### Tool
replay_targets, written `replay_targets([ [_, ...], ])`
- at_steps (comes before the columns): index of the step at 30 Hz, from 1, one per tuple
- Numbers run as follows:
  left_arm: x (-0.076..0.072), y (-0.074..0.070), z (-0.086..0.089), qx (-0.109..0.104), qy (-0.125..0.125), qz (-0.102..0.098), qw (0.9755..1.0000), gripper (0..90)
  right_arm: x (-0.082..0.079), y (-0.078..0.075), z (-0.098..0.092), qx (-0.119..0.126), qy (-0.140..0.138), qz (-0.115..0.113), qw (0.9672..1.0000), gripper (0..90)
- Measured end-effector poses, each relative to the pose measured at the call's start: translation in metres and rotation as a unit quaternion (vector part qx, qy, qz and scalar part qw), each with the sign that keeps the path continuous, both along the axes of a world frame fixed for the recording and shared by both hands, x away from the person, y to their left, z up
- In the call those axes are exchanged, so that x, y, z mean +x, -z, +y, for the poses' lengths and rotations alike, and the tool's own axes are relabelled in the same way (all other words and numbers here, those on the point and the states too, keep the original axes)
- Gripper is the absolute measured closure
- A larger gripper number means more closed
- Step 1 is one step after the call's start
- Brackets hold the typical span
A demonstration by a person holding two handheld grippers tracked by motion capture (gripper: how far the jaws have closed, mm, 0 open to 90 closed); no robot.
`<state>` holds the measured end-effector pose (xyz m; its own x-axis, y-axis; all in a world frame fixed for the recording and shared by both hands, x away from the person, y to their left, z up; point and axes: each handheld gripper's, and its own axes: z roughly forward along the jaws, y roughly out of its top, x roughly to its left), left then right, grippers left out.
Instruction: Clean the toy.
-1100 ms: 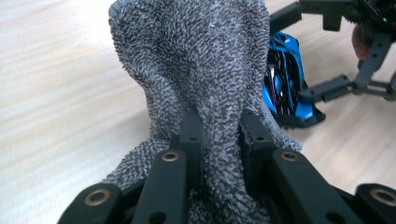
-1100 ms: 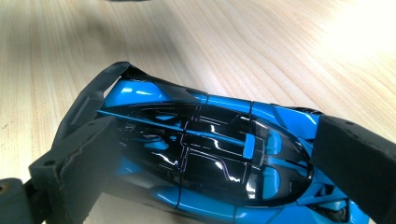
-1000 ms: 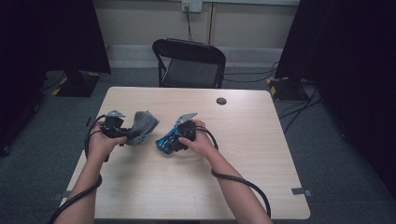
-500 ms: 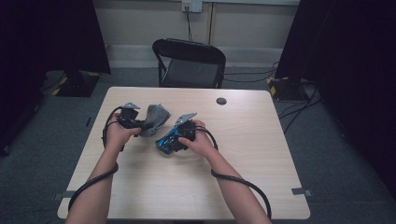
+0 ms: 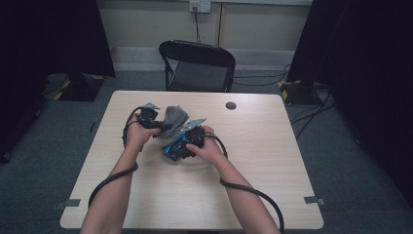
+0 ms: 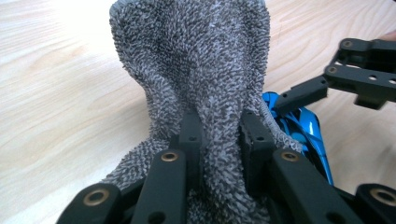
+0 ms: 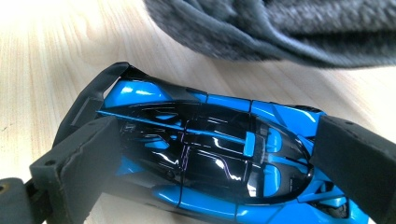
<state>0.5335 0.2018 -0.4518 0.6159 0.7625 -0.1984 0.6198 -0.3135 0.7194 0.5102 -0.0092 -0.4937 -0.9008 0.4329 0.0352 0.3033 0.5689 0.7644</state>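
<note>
From the high view, the left tool (image 5: 163, 127) holds a grey cloth (image 5: 174, 117) just beside the blue toy car (image 5: 176, 146) gripped by the right tool (image 5: 181, 144) near the middle of the pale wooden bench (image 5: 263, 161); a small dark disc (image 5: 231, 105) lies well apart toward the far edge, a black folding chair (image 5: 198, 66) behind. In the left gripper view, the nearly closed jaws pinch a fold of the nubbly terry cloth (image 6: 196, 70), hiding most of the car (image 6: 303, 126). In the right gripper view, the jaws clamp the glossy blue-and-black car (image 7: 219, 154) at both ends, the cloth (image 7: 289, 28) hanging over it.

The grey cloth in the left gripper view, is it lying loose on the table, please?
No, the grey cloth is pinched between the jaws of the left gripper.
</note>
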Motion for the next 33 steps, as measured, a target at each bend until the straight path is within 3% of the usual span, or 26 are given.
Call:
replay_targets([
  [11,0.015,0.019,-0.015,0.035,0.000,-0.004,0.9994,73.9,0.000,-0.002,0.001,-0.008,0.001,0.005,1.0000,0.9],
  [15,0.017,0.028,-0.022,0.046,0.014,0.003,0.9988,73.7,0.000,-0.002,0.002,-0.009,0.002,0.004,0.9999,0.9],
  [26,0.013,0.035,-0.023,0.044,0.040,0.001,0.9982,73.9,0.000,-0.003,0.003,-0.015,0.004,0.007,0.9999,0.8],
  [33,0.006,0.035,-0.019,0.039,0.041,0.003,0.9984,74.1,0.001,-0.004,0.004,-0.023,0.002,0.011,0.9997,0.8],
])
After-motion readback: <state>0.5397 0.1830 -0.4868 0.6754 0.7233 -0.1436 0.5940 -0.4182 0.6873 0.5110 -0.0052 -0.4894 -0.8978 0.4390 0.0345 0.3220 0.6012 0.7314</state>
